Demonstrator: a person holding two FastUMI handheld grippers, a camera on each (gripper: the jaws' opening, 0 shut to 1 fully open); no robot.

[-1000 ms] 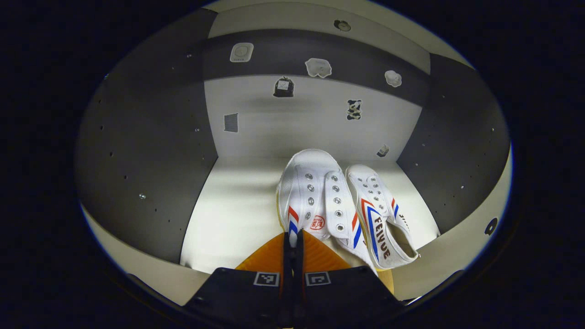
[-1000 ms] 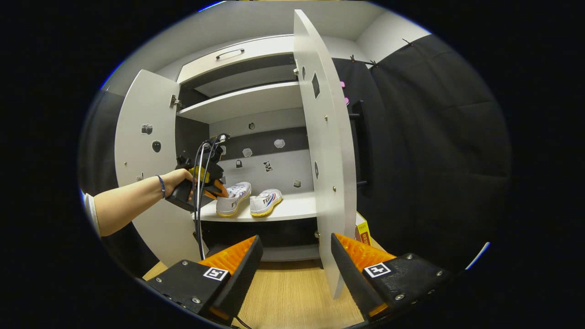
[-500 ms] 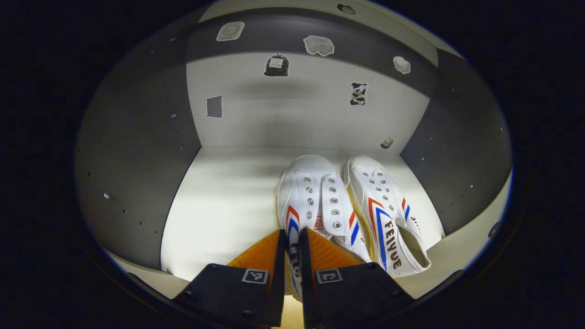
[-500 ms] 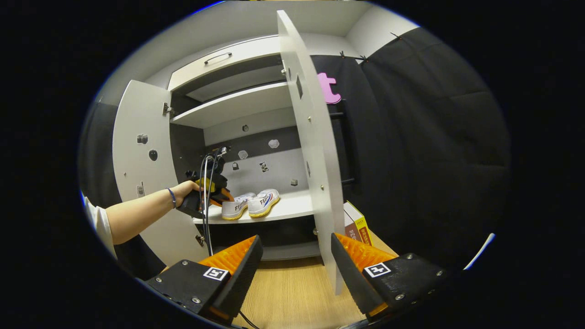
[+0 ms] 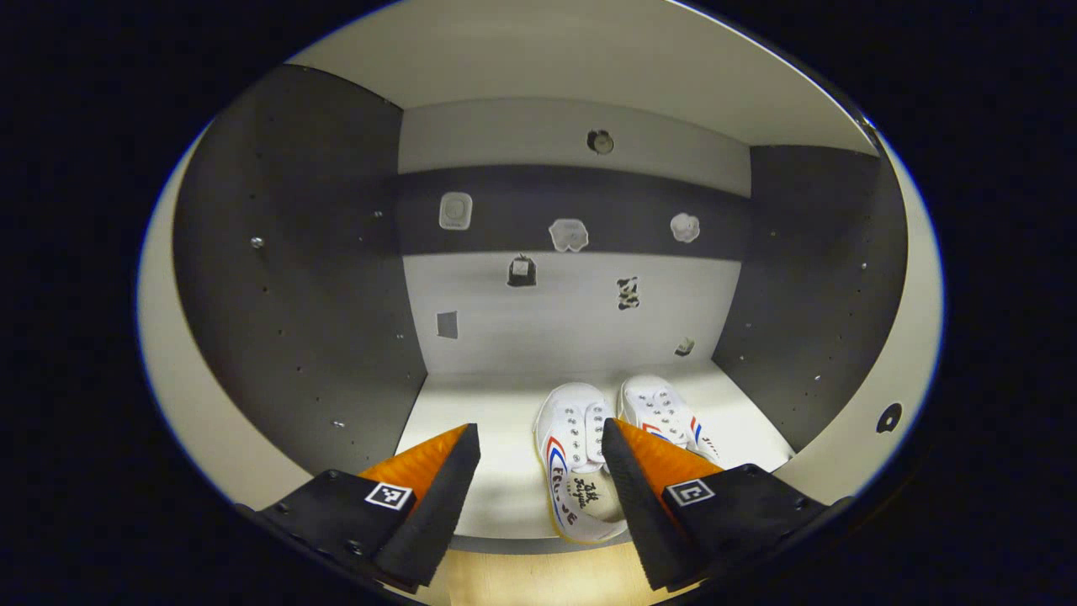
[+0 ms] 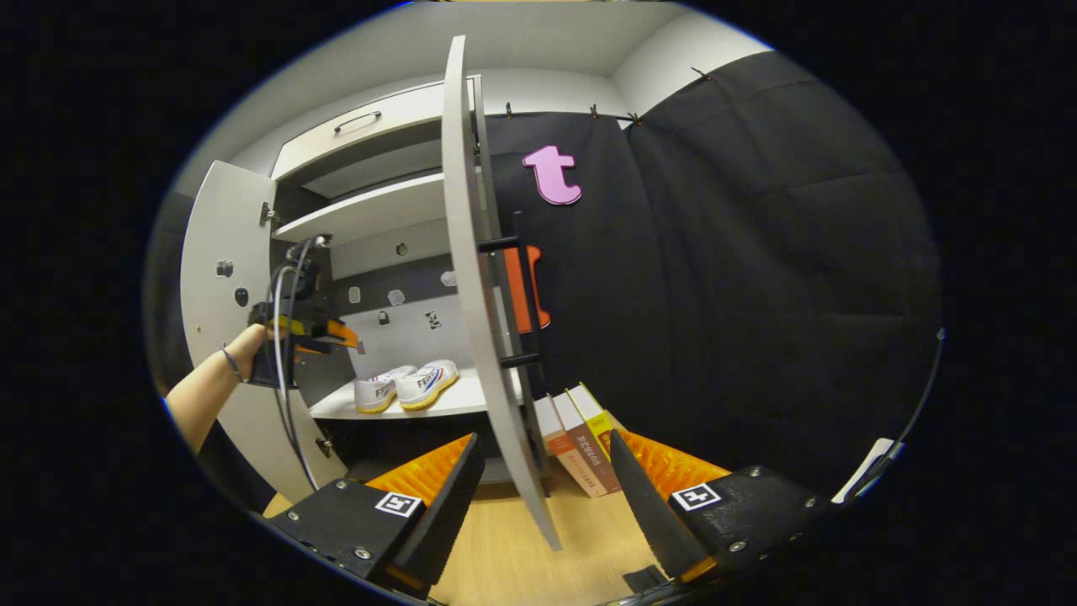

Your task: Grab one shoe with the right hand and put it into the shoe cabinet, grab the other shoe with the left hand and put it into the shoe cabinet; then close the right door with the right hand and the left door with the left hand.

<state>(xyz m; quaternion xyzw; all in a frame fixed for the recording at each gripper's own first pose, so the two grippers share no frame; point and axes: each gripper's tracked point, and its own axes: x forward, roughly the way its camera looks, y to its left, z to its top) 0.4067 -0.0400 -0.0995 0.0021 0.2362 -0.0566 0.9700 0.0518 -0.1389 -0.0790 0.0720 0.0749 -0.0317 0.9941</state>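
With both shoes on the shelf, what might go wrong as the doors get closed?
The nearer shoe's heel sits close to the shelf's front edge, so a closing door could catch it. The right door stands edge-on between the right claw's open fingers; pushing there might slip or pinch it.

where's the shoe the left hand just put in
In the left gripper view the left shoe lies on the cabinet shelf, toe toward the back wall, close beside the right shoe and ahead of the open left hand-held gripper.

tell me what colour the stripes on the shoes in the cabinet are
Red and blue stripes on white shoes, clearest in the left gripper view.
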